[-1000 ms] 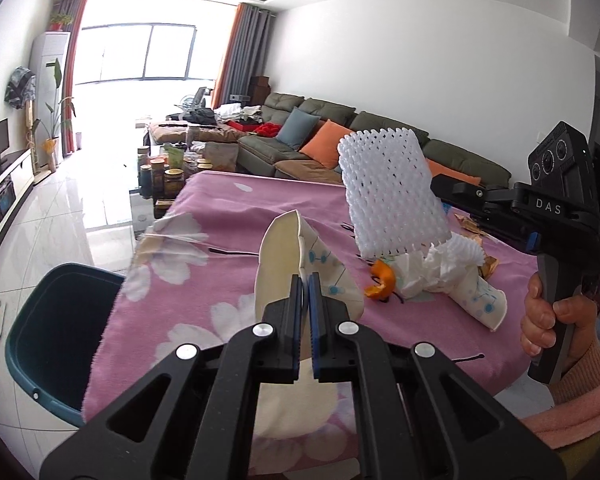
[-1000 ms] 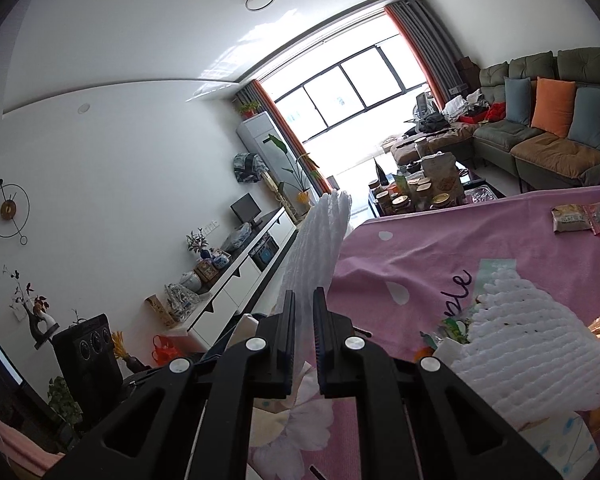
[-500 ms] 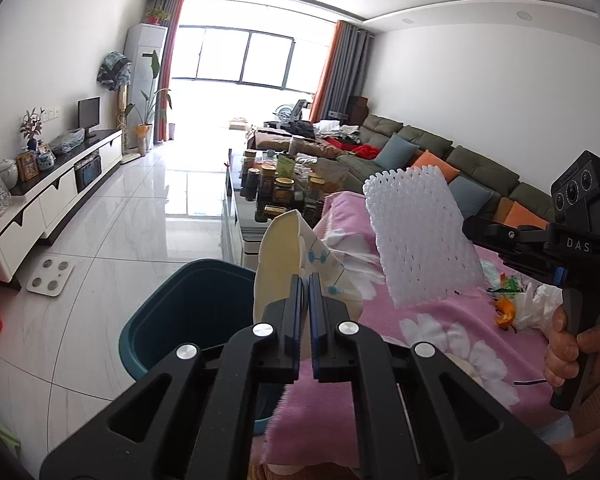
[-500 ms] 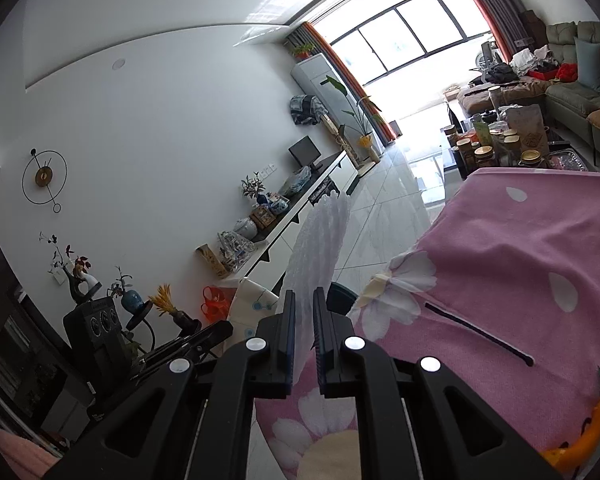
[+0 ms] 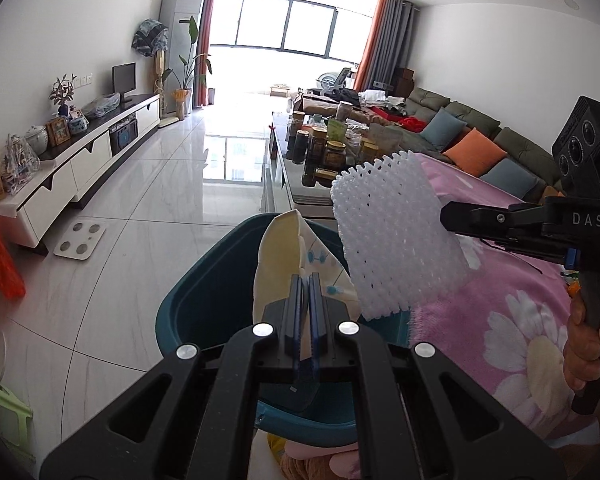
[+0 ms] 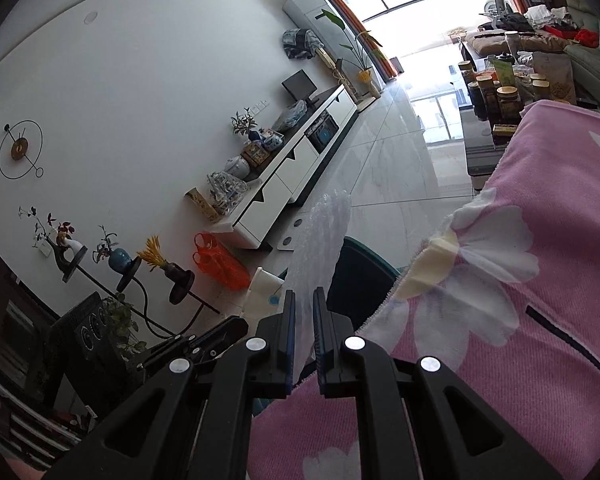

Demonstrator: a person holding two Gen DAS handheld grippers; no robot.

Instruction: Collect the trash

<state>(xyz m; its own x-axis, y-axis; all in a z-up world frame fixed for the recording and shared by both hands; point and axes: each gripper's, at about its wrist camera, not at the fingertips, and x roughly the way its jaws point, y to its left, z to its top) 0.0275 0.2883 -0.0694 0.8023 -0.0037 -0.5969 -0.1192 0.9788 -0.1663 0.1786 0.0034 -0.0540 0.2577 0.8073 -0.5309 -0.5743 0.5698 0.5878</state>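
Two scraps: white foam net (image 5: 396, 236), flattened paper cup (image 5: 288, 264)

Black hand-held gripper (image 5: 306, 312) has blue-edged pads, silver screws and white "DAS" lettering.

Glossy tiled floor (image 5: 148, 216), fuzzy pink cloth blanket (image 5: 512, 320), smooth plastic bin (image 5: 192, 308) — white foam netting (image 5: 396, 236), creased paper cup (image 5: 280, 264).

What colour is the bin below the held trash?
Dark teal bin, seen best in the left wrist view.
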